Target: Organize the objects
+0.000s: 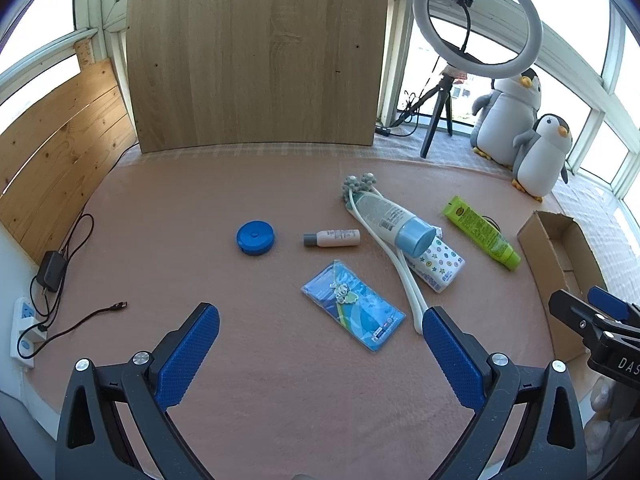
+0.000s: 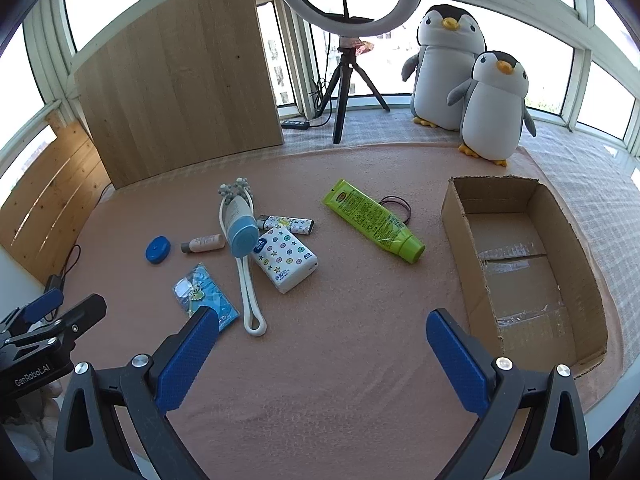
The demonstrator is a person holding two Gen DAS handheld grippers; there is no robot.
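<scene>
Both grippers are hanging low over the pinkish-brown felt mat (image 2: pixel 320 380) with nothing in them. The left gripper (image 1: pixel 320 344) is sitting with its blue-padded jaws spread wide, and the right gripper (image 2: pixel 322 346) is doing the same, jaws wide apart over bare mat.

Closest to the left gripper, a flat blue plastic packet with a small charm inside (image 1: pixel 352 306) is lying just ahead of it, and the looped end of a white two-pronged massager (image 2: pixel 251 300) is resting right beside that packet. A white tissue pack with coloured dots and stars (image 2: pixel 286 258) is sitting against the massager's stems, and a pale bottle with a big light-blue cap (image 2: pixel 239 222) is lying across them. Left of those, a small beige bottle with a grey cap (image 1: pixel 332 238) is lying on its side, with a round blue disc-shaped case (image 1: pixel 255 237) further left, apart from everything. A patterned lighter-shaped thing (image 2: pixel 286 223) is peeking out behind the tissue pack.

To the right, a lime-green squeeze tube (image 2: pixel 374 220) is lying diagonally, with thin dark hair ties (image 2: pixel 398 206) just behind it. The open brown cardboard box (image 2: pixel 460 216) is sitting on the right edge of the mat, nothing inside.

Farther back, a light wooden board (image 1: pixel 256 52) is leaning upright, a ring light on a tripod (image 2: pixel 348 20) is standing next to it, and two grey plush penguins (image 2: pixel 476 88) are sitting by the window.
</scene>
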